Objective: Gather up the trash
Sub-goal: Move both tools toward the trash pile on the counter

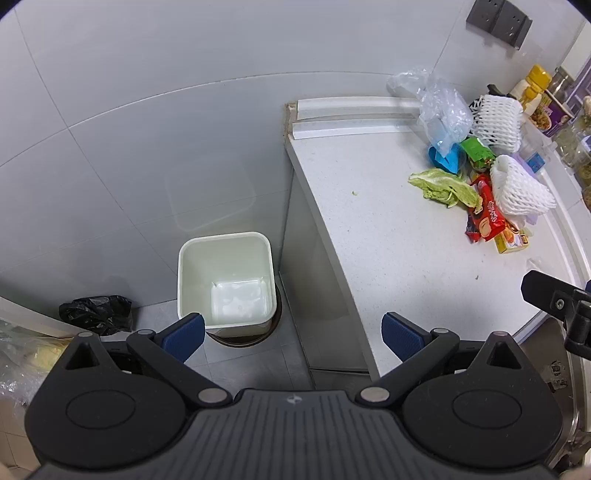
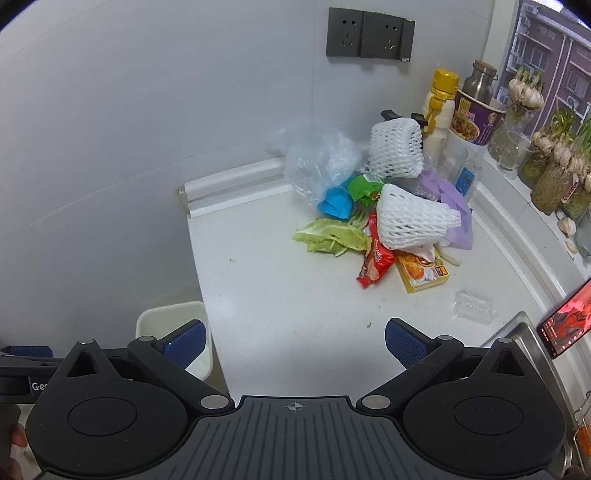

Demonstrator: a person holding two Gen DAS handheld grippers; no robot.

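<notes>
A pile of trash lies on the white counter [image 2: 280, 295]: a lettuce leaf [image 2: 332, 236], a red snack wrapper [image 2: 375, 266], a yellow box [image 2: 423, 275], two white foam nets [image 2: 413, 221], a green wrapper [image 2: 364, 188], a blue wrapper [image 2: 336, 205], a clear plastic bag [image 2: 317, 155] and a clear plastic piece [image 2: 474, 306]. An empty white bin [image 1: 225, 280] stands on the floor left of the counter. My left gripper [image 1: 293, 334] is open and empty, above the bin and counter edge. My right gripper [image 2: 295, 341] is open and empty, over the counter's front, short of the pile.
Bottles, an instant noodle cup [image 2: 476, 118] and jars of garlic sprouts [image 2: 554, 177] line the back right. A phone [image 2: 567, 321] leans by the steel sink [image 2: 532, 339]. A black bag [image 1: 98, 314] lies on the floor left of the bin. Wall sockets [image 2: 369, 35] sit above.
</notes>
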